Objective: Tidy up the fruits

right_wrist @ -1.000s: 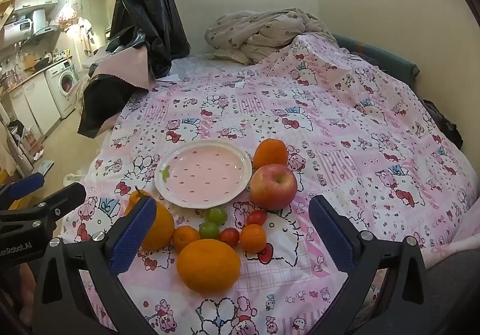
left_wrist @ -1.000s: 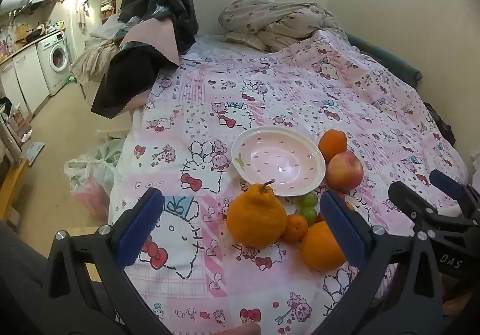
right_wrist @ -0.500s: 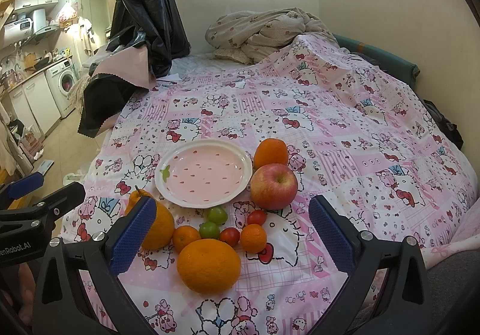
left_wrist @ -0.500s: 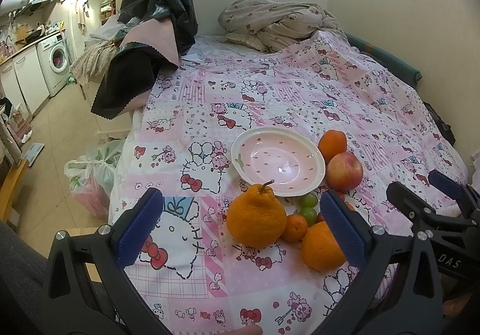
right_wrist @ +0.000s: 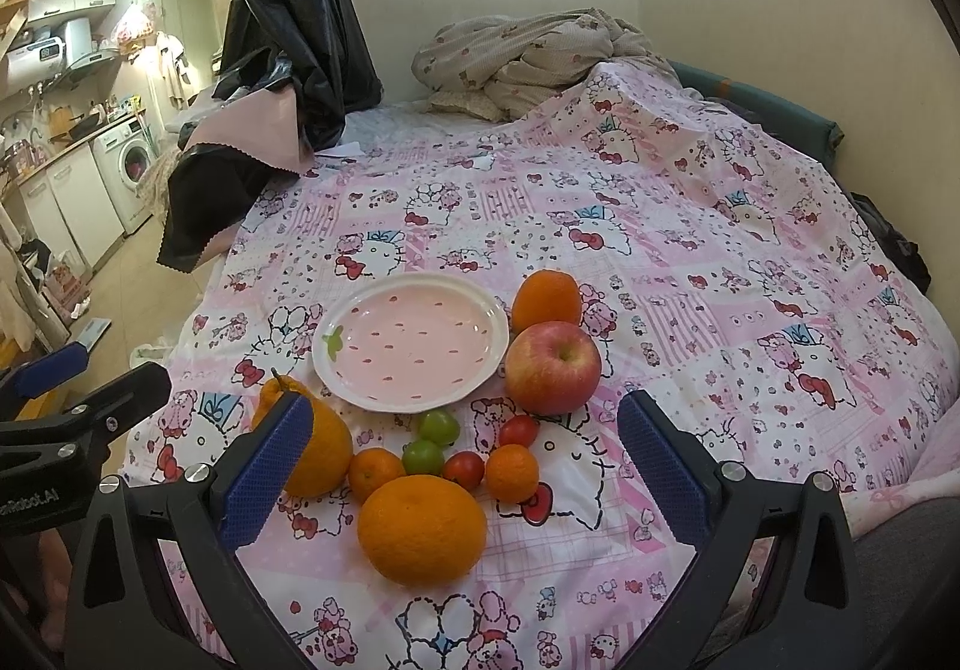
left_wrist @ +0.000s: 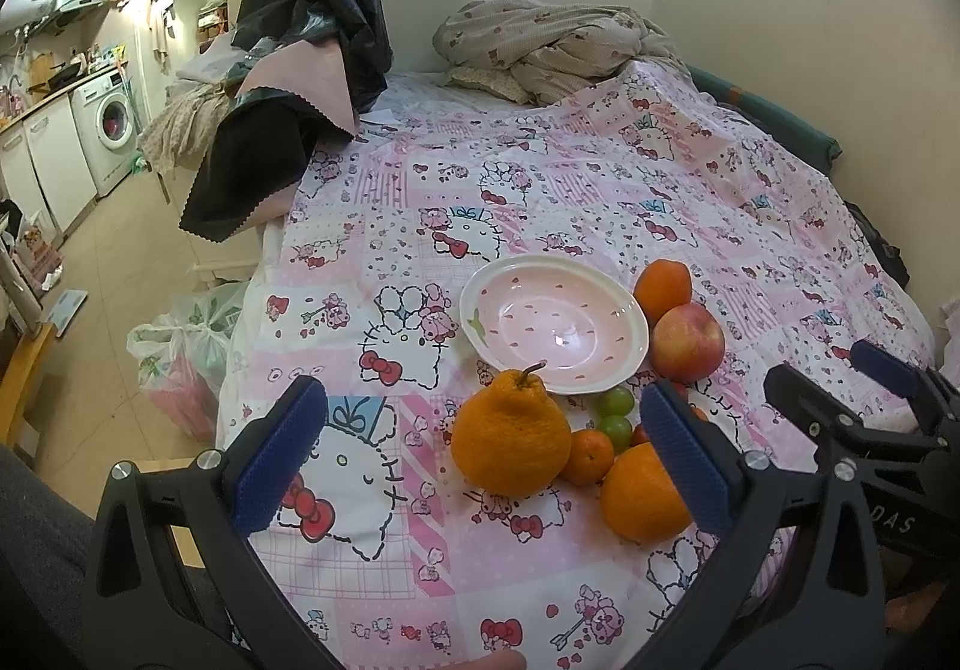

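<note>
left gripper (left_wrist: 480,460): wide, empty, reads "Robot.AI" | right gripper (right_wrist: 465,469): wide, empty, reads "DAS" | plate (right_wrist: 336,364): bare

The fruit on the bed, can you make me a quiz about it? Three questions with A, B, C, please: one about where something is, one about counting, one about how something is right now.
1. Where is the apple?
A. On the plate
B. On the bedspread, right beside the plate
C. On the floor

2. How many small green fruits are there?
A. Two
B. Four
C. None

3. What is the plate like right now?
A. Full of fruit
B. Upside down
C. Empty

Answers:
1. B, the apple sits on the bedspread next to the plate's rim, below the orange.
2. A, two green ones lie together just in front of the plate.
3. C, only its pink speckled inside shows, and both the left gripper and the right gripper are open and hold nothing.
</note>
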Demonstrator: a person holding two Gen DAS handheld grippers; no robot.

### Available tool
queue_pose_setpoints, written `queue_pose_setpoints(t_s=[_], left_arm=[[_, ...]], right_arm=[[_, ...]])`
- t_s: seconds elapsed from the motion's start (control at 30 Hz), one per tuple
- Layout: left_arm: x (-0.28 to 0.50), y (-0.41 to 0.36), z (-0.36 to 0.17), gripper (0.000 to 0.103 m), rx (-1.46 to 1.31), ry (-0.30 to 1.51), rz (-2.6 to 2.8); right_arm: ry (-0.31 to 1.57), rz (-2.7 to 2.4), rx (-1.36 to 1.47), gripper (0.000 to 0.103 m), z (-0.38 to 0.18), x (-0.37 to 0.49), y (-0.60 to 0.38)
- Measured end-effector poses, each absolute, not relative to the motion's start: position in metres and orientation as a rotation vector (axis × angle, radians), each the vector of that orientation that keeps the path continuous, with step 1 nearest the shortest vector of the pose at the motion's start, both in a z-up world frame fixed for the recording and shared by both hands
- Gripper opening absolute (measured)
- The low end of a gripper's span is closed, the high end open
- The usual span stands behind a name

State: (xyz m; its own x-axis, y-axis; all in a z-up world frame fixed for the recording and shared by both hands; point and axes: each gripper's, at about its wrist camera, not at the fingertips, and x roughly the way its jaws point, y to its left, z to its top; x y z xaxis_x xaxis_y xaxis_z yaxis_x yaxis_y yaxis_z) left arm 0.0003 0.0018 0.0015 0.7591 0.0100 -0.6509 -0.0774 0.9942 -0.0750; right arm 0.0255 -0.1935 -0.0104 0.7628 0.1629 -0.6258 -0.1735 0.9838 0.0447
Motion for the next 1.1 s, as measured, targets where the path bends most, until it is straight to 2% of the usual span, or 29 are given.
queue_pose_setpoints(t_s=[1.1], left_arm=[[-0.002,0.003,0.001,0.103,-0.065,0.693,0.062]], right_arm=[[0.673,0.202,-0.034,0.103,-0.013,0.022,-0.185]])
